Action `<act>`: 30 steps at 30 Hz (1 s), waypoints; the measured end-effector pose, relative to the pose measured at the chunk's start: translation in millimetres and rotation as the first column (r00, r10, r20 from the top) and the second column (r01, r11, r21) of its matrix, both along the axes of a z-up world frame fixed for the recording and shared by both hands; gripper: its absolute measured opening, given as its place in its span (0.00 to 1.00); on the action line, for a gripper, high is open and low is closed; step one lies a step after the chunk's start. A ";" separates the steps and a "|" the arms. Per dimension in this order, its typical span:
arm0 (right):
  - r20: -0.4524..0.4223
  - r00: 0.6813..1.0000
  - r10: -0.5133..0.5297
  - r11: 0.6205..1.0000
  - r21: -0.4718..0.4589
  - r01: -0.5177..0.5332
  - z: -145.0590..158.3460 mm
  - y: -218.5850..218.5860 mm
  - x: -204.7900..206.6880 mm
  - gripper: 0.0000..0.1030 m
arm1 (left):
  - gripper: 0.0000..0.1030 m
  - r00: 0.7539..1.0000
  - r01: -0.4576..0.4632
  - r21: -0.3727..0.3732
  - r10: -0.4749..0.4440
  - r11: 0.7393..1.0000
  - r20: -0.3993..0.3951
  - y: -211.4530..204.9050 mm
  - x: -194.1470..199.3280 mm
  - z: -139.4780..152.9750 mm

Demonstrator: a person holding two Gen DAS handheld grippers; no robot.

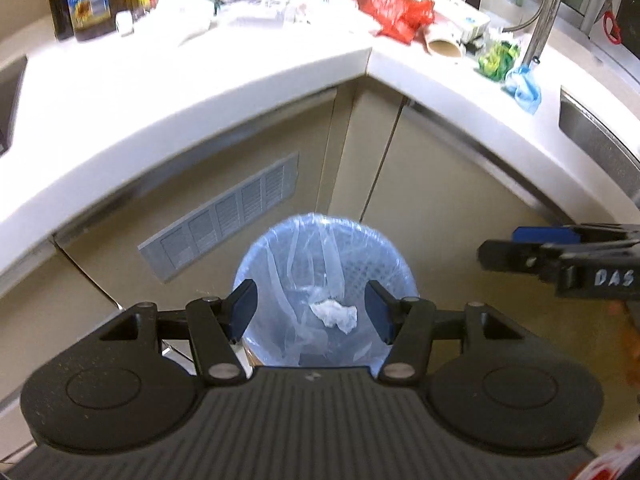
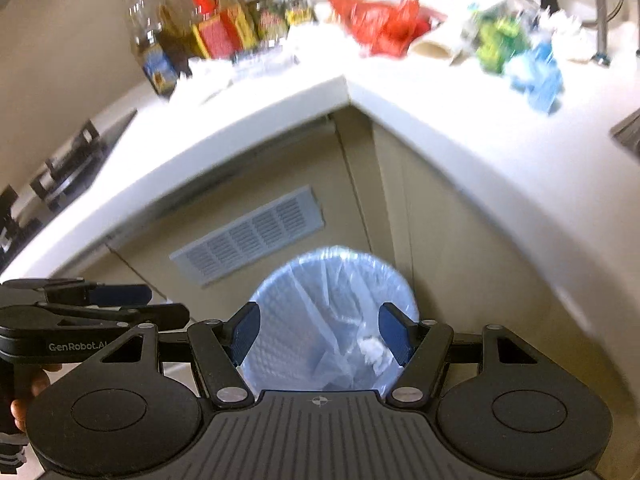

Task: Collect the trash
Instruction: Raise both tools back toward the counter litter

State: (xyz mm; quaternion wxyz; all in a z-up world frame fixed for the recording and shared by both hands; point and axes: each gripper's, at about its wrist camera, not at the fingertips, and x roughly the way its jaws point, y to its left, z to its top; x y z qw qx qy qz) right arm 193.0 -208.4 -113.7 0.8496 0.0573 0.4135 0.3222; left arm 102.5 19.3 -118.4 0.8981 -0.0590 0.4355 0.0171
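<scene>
Both the left gripper [image 1: 311,312] and right gripper [image 2: 320,334] gape empty over the bin [image 1: 256,256] holding crumpled tissue [image 1: 335,315], below the cluttered counter's [image 1: 200,80] edge

White letters "DAS" stand on the right tool [image 1: 500,250]; "GenRobot.AI" is printed on the left tool [image 2: 160,304]. Bottle labels are too blurred to read.

Crumpled paper [image 1: 335,315] inside bin [image 1: 280,236]
</scene>
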 end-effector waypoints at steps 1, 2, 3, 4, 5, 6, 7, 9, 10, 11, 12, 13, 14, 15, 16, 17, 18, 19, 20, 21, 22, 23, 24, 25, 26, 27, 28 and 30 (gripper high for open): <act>0.011 1.000 -0.014 1.000 0.009 0.014 5.2 -5.0 0.0 0.64 | 0.54 1.000 -0.005 0.001 0.005 1.000 0.007 0.0 -0.2 4.3; 0.020 0.999 -0.030 0.999 0.016 0.029 9.7 -11.0 1.2 0.64 | 0.54 1.000 -0.010 0.002 0.010 1.000 0.013 0.4 -0.1 8.3; 0.031 0.999 -0.043 0.999 0.024 0.043 13.9 -16.7 2.8 0.64 | 0.54 1.000 -0.015 0.002 0.015 1.000 0.021 0.5 0.7 12.1; 0.040 0.998 -0.055 0.998 0.031 0.054 17.1 -21.7 4.0 0.64 | 0.54 0.999 -0.019 0.002 0.019 1.000 0.029 0.6 0.8 16.4; 0.055 0.996 -0.070 0.997 0.038 0.068 21.7 -27.6 4.9 0.64 | 0.54 0.999 -0.021 0.003 0.021 1.000 0.037 0.5 1.2 20.6; 0.067 0.994 -0.087 0.996 0.043 0.084 26.3 -33.4 6.3 0.64 | 0.54 0.999 -0.022 0.006 0.022 1.000 0.046 0.9 0.9 24.5; 0.078 0.992 -0.101 0.994 0.045 0.098 30.4 -38.3 8.4 0.64 | 0.54 0.998 -0.025 0.010 0.024 1.000 0.055 1.1 1.7 27.8; 0.099 0.986 -0.134 0.990 0.053 0.129 38.5 -49.6 11.5 0.64 | 0.54 0.997 -0.026 0.016 0.025 1.000 0.071 1.8 4.5 32.6; 0.106 0.983 -0.151 0.988 0.059 0.146 43.0 -55.5 13.6 0.64 | 0.54 0.997 -0.026 0.019 0.025 0.999 0.079 1.9 5.7 36.1; 0.112 0.980 -0.165 0.985 0.066 0.159 46.0 -61.6 15.6 0.64 | 0.54 0.996 -0.027 0.023 0.025 0.999 0.085 2.2 7.1 39.6; 0.118 0.977 -0.177 0.983 0.071 0.169 50.1 -69.0 18.7 0.64 | 0.54 0.995 -0.027 0.026 0.024 0.999 0.092 2.6 8.6 43.0; 0.124 0.974 -0.189 0.981 0.074 0.181 53.1 -73.5 21.5 0.64 | 0.54 0.995 -0.028 0.028 0.025 0.999 0.099 2.9 10.5 46.2; 0.132 0.971 -0.197 0.979 0.073 0.189 54.6 -78.2 23.2 0.64 | 0.54 0.994 -0.029 0.030 0.026 0.999 0.106 3.7 12.2 49.3; 0.142 0.968 -0.206 0.978 0.069 0.198 56.9 -81.7 25.6 0.64 | 0.54 0.993 -0.030 0.031 0.027 0.999 0.113 4.8 14.0 52.2; 0.152 0.965 -0.213 0.977 0.064 0.205 58.6 -85.5 27.7 0.64 | 0.54 0.993 -0.031 0.032 0.027 0.999 0.119 5.9 15.7 54.6; 0.163 0.962 -0.218 0.976 0.060 0.211 60.1 -89.4 29.0 0.64 | 0.54 0.992 -0.033 0.034 0.029 0.999 0.124 6.9 17.6 56.4; 0.171 0.959 -0.224 0.974 0.057 0.217 61.7 -92.5 31.4 0.64 | 0.54 0.991 -0.034 0.036 0.029 0.999 0.128 8.3 18.9 58.4; 0.177 0.957 -0.229 0.973 0.055 0.223 63.1 -94.8 33.5 0.64 | 0.54 0.991 -0.035 0.036 0.030 0.999 0.132 9.9 20.7 59.8; 0.184 0.955 -0.233 0.972 0.053 0.227 63.8 -97.4 35.7 0.64 | 0.54 0.990 -0.038 0.037 0.032 0.999 0.135 12.0 22.9 61.2; 0.189 0.952 -0.239 0.971 0.050 0.234 64.8 -99.4 37.9 0.64 | 0.54 0.990 -0.040 0.037 0.035 0.999 0.137 14.4 25.1 62.3; 0.193 0.951 -0.243 0.970 0.047 0.238 65.9 -100.8 40.9 0.64 | 0.54 0.989 -0.043 0.036 0.037 0.998 0.140 16.9 27.6 63.3; 0.198 0.949 -0.244 0.970 0.043 0.240 66.4 -102.2 43.5 0.64 | 0.54 0.989 -0.046 0.036 0.040 0.998 0.143 19.2 29.8 64.5; 0.204 0.947 -0.248 0.969 0.036 0.245 66.7 -102.8 46.5 0.64 | 0.54 0.988 -0.049 0.036 0.043 0.998 0.145 22.0 32.4 65.7; 0.211 0.944 -0.253 0.967 0.030 0.252 66.8 -103.1 49.4 0.64 | 0.54 0.988 -0.051 0.037 0.045 0.998 0.148 24.6 34.9 66.7; 0.217 0.942 -0.255 0.966 0.027 0.256 67.0 -103.4 52.8 0.64 | 0.54 0.987 -0.053 0.038 0.047 0.998 0.152 27.2 37.3 67.7; 0.222 0.941 -0.257 0.966 0.024 0.258 66.3 -102.7 56.3 0.64 | 0.54 0.987 -0.055 0.039 0.049 0.998 0.156 30.2 39.3 68.7; 0.229 0.938 -0.259 0.965 0.021 0.261 66.1 -102.2 60.3 0.64 | 0.54 0.986 -0.057 0.039 0.050 0.998 0.159 33.1 41.5 69.7; 0.241 0.936 -0.255 0.966 0.013 0.259 65.3 -100.6 68.1 0.64 | 0.54 0.985 -0.060 0.042 0.053 0.997 0.165 39.2 45.6 71.5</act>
